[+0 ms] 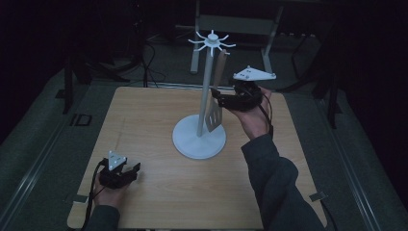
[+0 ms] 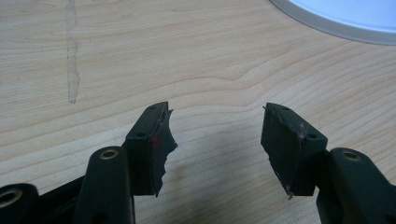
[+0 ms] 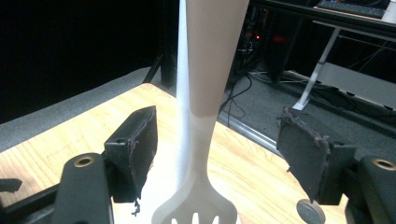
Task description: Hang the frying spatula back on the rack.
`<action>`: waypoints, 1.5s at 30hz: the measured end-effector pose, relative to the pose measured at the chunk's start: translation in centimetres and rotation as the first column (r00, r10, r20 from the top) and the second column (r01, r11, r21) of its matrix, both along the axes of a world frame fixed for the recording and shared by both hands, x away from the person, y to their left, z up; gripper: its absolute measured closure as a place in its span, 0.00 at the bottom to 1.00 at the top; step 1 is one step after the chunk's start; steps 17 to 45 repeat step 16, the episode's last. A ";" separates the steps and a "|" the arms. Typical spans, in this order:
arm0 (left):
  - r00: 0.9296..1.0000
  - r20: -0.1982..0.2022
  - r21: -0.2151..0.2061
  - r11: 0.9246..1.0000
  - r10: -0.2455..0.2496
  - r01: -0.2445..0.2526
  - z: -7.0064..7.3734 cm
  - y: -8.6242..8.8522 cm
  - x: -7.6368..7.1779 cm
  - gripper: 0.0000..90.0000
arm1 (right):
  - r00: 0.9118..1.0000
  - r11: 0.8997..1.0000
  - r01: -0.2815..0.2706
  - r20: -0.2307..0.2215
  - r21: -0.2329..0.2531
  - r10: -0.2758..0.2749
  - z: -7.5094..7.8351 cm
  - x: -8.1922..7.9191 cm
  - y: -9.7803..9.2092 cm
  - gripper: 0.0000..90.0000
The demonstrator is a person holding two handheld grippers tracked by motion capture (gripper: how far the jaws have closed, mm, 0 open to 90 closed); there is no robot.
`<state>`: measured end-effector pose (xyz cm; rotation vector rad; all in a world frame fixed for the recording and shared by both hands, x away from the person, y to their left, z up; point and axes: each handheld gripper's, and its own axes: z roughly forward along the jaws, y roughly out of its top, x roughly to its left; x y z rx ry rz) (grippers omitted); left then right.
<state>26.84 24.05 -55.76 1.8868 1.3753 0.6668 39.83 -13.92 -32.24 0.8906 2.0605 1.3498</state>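
I hold the right gripper [image 1: 215, 97] with jaws apart around the spatula [image 3: 205, 140], which hangs from the white rack [image 1: 199, 137] so its handle is graspable. The left gripper [image 2: 215, 140] rests on the table [image 1: 144, 120], spread and empty. The hook end is cropped from the right gripper view.

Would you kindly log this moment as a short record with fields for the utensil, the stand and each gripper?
utensil: slotted spatula hanging blade down from the rack's top hooks, beside the pole
stand: white rack with round base, upright on the wooden table
right gripper: raised at the spatula, jaws open on either side of its neck, pads not touching it in the right gripper view
left gripper: low over the table near the front left, jaws open, nothing between them
work state: spatula on the rack, not gripped
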 end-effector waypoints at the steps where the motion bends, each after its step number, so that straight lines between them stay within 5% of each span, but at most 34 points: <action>1: 1.000 -0.001 0.001 1.000 0.000 0.000 0.0 0.0 0.0 0.47 | 1.000 1.000 -0.002 0.002 0.000 0.002 -0.1 0.0 -0.1 0.32; 10: 1.000 0.001 0.000 1.000 0.005 -0.005 0.0 0.1 0.0 0.47 | 1.000 1.000 -0.019 -0.019 -0.004 0.019 -1.6 -0.9 -1.3 0.32; 16: 1.000 0.003 -0.002 1.000 0.009 -0.009 0.0 0.1 0.0 0.47 | 0.998 1.000 -0.013 -0.067 -0.016 0.012 -4.3 -1.7 -3.2 0.32; 45: 1.000 0.003 -0.002 1.000 0.009 -0.009 0.0 0.1 0.0 0.47 | 0.998 1.000 -0.013 -0.067 -0.016 0.012 -4.3 -1.7 -3.2 0.32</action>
